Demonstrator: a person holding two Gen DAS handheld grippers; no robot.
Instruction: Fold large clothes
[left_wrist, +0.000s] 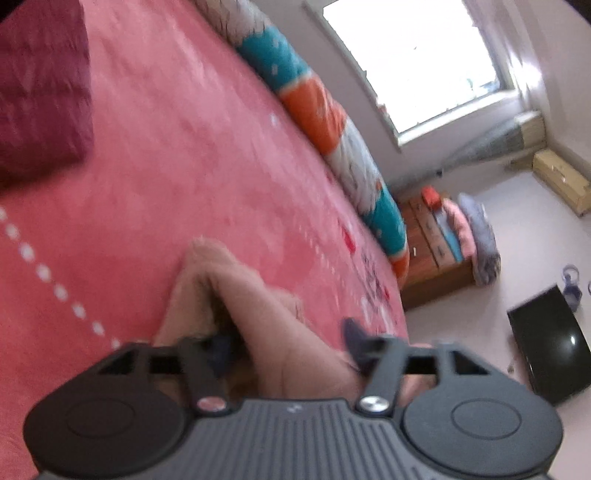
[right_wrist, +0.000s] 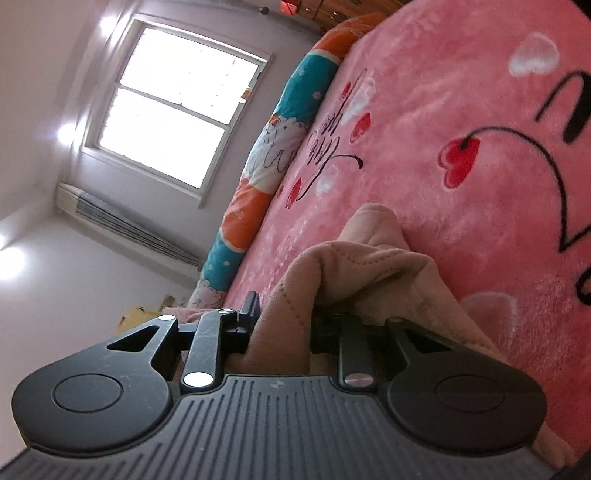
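Pink bed cover (left_wrist: 184, 166) under everything. Beige garment (right_wrist: 369, 266) bunched on it, right in front of you: soft, thick, quilted, slumps when loosed; take it by hem or corner. Left gripper (left_wrist: 284, 339) spread wide, cloth loose between. Right gripper (right_wrist: 286, 321) pinching garment fold.

Pink blanket (right_wrist: 461, 92), striped bolster (left_wrist: 314, 99), window (right_wrist: 177, 103)
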